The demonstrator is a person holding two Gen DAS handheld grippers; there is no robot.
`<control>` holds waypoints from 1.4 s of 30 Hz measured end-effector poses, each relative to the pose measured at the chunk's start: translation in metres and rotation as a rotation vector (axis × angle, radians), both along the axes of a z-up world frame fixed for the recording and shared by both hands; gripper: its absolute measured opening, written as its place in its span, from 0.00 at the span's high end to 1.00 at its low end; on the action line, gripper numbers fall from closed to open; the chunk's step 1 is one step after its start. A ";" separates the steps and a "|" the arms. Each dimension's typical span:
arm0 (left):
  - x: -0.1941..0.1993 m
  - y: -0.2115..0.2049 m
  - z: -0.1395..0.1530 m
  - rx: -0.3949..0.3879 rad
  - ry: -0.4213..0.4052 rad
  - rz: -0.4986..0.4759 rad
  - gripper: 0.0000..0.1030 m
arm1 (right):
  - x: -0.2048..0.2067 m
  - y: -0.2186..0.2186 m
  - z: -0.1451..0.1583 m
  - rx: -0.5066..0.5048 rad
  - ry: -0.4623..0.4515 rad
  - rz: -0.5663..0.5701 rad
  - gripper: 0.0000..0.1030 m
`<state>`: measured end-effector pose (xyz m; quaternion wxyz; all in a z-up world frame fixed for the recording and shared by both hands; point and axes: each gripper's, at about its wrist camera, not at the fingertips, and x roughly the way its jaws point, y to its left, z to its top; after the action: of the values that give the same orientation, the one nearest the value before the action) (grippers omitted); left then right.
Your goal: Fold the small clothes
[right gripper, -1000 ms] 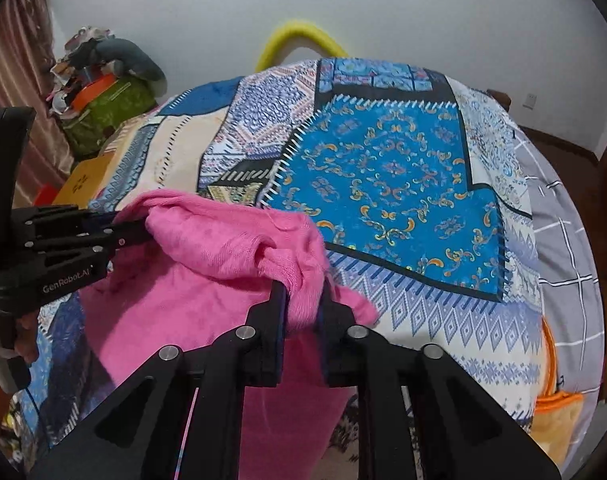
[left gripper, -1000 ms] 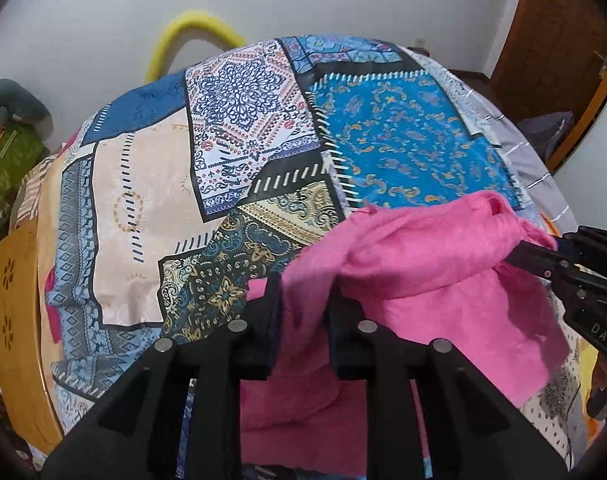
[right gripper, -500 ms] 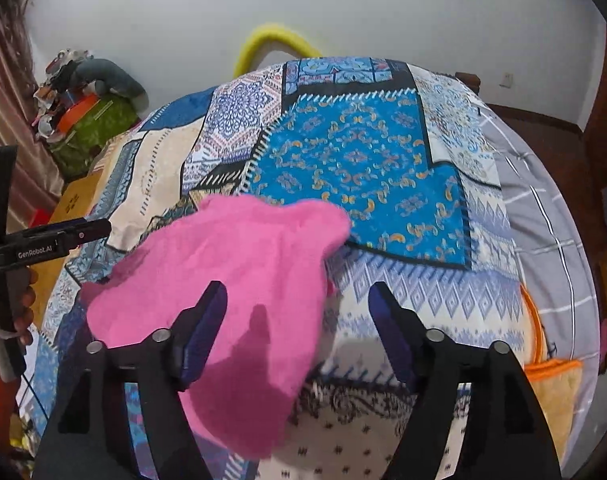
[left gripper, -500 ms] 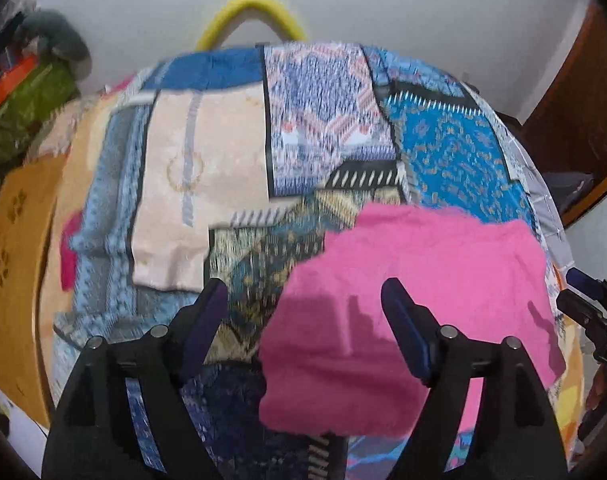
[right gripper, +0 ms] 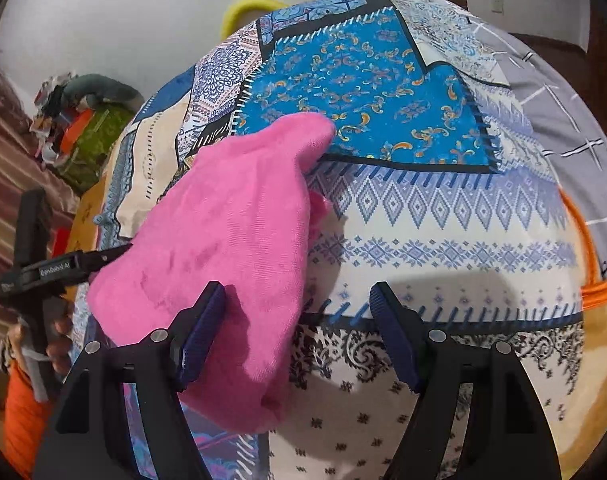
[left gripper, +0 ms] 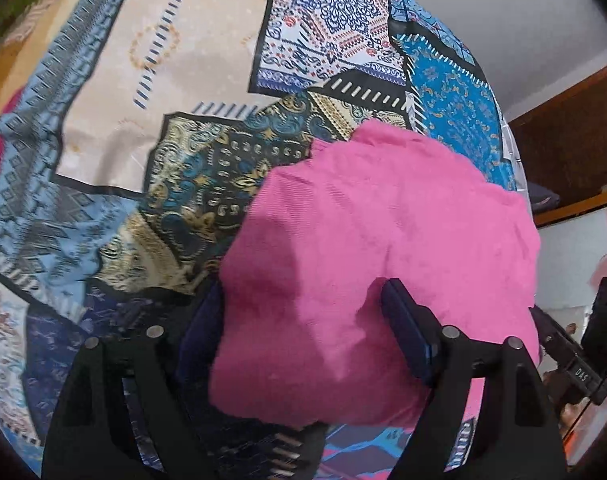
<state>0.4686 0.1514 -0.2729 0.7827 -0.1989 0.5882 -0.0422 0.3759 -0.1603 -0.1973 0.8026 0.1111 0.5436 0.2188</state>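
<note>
Left claw point(left gripper: 303, 336): jaws spread wide, just opened further within the last moment; the pink garment point(left gripper: 383, 260) lies between and over them, not pinched, left finger partly hidden under its edge. Garment rests folded on the patchwork bedspread point(left gripper: 143, 120), near the bed's front. Right claw point(right gripper: 297, 336): jaws spread, gripping nothing; its left finger point(right gripper: 201, 332) sits against the garment's right edge, its right finger over bare bedspread.
</note>
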 end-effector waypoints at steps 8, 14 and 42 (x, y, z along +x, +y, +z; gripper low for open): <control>0.005 -0.017 -0.004 -0.040 -0.019 -0.051 0.19 | 0.002 0.019 -0.006 0.040 -0.020 0.037 0.30; 0.009 -0.020 -0.004 -0.124 -0.031 -0.048 0.37 | 0.000 0.033 -0.009 0.058 -0.031 0.065 0.59; -0.083 -0.016 0.146 0.029 -0.342 -0.061 0.82 | -0.067 0.061 0.112 0.027 -0.296 0.146 0.90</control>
<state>0.3852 0.1352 -0.1266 0.8726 -0.1599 0.4526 -0.0906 0.3092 -0.0989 -0.0851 0.8545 0.0487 0.4229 0.2977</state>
